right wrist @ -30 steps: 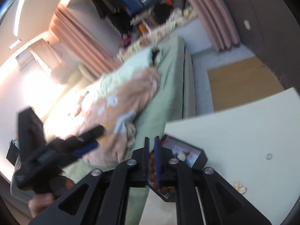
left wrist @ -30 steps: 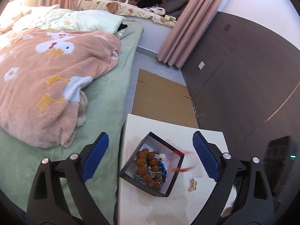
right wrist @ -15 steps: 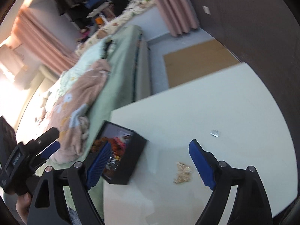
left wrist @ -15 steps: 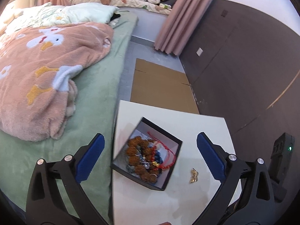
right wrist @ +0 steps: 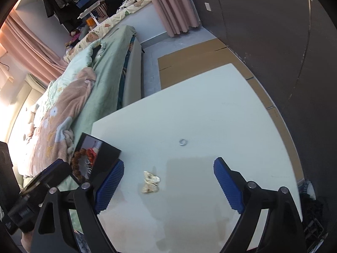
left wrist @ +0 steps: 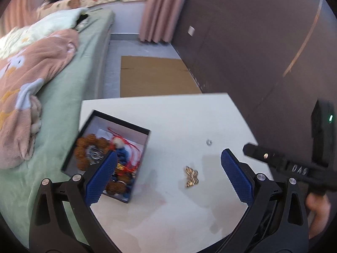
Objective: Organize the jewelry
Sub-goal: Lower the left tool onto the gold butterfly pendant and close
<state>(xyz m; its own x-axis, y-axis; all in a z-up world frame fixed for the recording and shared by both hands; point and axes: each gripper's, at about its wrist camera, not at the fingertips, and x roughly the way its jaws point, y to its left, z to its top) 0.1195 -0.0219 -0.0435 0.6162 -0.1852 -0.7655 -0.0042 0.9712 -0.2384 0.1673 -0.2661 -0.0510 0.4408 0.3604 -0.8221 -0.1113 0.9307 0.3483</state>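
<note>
A black jewelry box (left wrist: 134,130) sits at the left edge of the white table (left wrist: 179,113). It holds a brown bead bracelet (left wrist: 84,147), a red string piece and blue beads. The box also shows in the right wrist view (right wrist: 106,154). A gold butterfly piece (left wrist: 191,176) lies on the table right of the box, also in the right wrist view (right wrist: 150,181). A small silver ring (left wrist: 209,142) lies farther back, also in the right wrist view (right wrist: 182,141). My left gripper (left wrist: 168,177) is open and empty above the table. My right gripper (right wrist: 168,187) is open and empty, with the gold piece between its fingers.
A bed with a green sheet (left wrist: 63,97) and a pink blanket (left wrist: 31,80) runs along the table's left. A cardboard sheet (left wrist: 155,76) lies on the floor beyond. A dark wall (left wrist: 263,42) stands on the right.
The right gripper went from shut to open and swung down over the gold piece. The red string piece now lies in the box. The left gripper shifted right, staying open.
</note>
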